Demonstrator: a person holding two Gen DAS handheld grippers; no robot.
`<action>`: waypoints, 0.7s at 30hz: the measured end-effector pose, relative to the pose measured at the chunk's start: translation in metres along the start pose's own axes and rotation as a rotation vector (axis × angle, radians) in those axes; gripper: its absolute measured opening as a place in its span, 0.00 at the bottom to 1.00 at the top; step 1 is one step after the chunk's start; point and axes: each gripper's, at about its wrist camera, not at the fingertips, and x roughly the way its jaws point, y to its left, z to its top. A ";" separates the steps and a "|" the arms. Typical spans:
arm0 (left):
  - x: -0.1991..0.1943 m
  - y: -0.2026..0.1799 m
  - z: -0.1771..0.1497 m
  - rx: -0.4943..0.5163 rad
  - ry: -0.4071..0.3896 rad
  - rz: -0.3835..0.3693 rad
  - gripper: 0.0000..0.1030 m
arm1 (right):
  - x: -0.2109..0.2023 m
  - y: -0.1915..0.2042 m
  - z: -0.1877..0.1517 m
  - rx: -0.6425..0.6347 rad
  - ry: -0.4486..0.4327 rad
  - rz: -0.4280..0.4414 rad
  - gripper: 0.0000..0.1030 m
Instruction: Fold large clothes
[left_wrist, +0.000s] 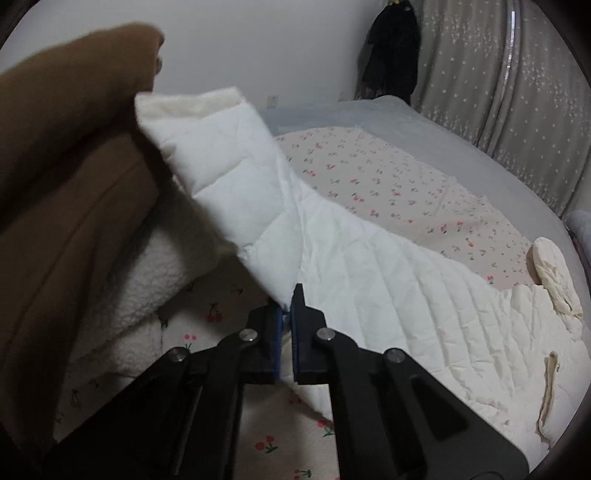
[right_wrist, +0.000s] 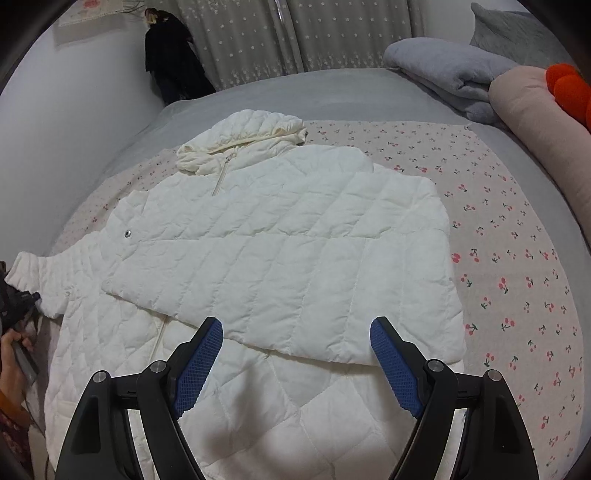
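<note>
A white quilted hooded jacket (right_wrist: 280, 240) lies on the cherry-print sheet (right_wrist: 517, 258) on the bed, its right sleeve folded across the chest. The hood (right_wrist: 243, 142) points to the far side. My right gripper (right_wrist: 297, 332) is open and empty, just above the jacket's lower front. My left gripper (left_wrist: 287, 306) is shut on the left sleeve (left_wrist: 229, 177) and holds it lifted off the bed; the cuff (left_wrist: 188, 107) hangs up and to the left. In the right wrist view that cuff (right_wrist: 26, 273) shows at the far left.
A brown sleeve with fleece lining (left_wrist: 62, 166) fills the left of the left wrist view. A folded grey blanket (right_wrist: 443, 77) and a pink pillow (right_wrist: 546, 140) lie at the bed's far right. Star-print curtains (right_wrist: 280, 37) and dark hanging clothes (right_wrist: 170, 55) stand behind the bed.
</note>
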 end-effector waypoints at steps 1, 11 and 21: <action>-0.009 -0.007 0.003 0.020 -0.025 -0.023 0.03 | 0.000 -0.001 0.000 0.004 0.001 0.001 0.81; -0.113 -0.096 0.033 0.197 -0.214 -0.304 0.03 | -0.009 -0.001 0.004 0.030 -0.009 0.026 0.81; -0.174 -0.185 0.030 0.353 -0.221 -0.585 0.03 | -0.014 -0.003 0.004 0.033 -0.010 0.029 0.81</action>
